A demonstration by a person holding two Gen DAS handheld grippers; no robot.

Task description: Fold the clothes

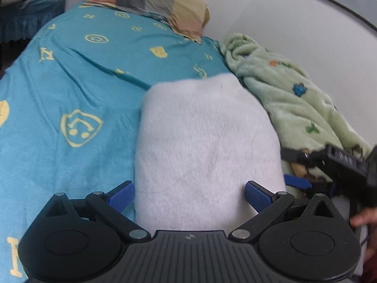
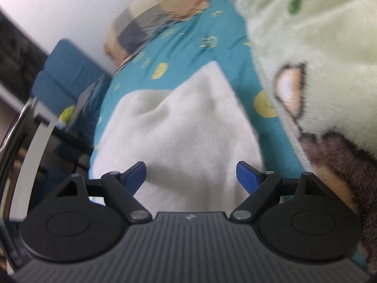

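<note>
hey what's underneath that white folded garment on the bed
The white garment lies on the teal patterned bedsheet, which shows around it. Whatever sits directly beneath the garment is covered. A green fleece blanket lies beside it.

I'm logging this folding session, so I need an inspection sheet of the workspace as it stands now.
Surface: bed with teal patterned sheet.
Job's things: white garment lying folded on the sheet, slightly rumpled in the right wrist view.
Clutter: green fleece blanket beside the garment; plaid pillow at the head.
Grippers: left claw open over the garment; right claw open, holding nothing.
Cables: nothing seen.
Surroundings: white wall; blue chair.
</note>
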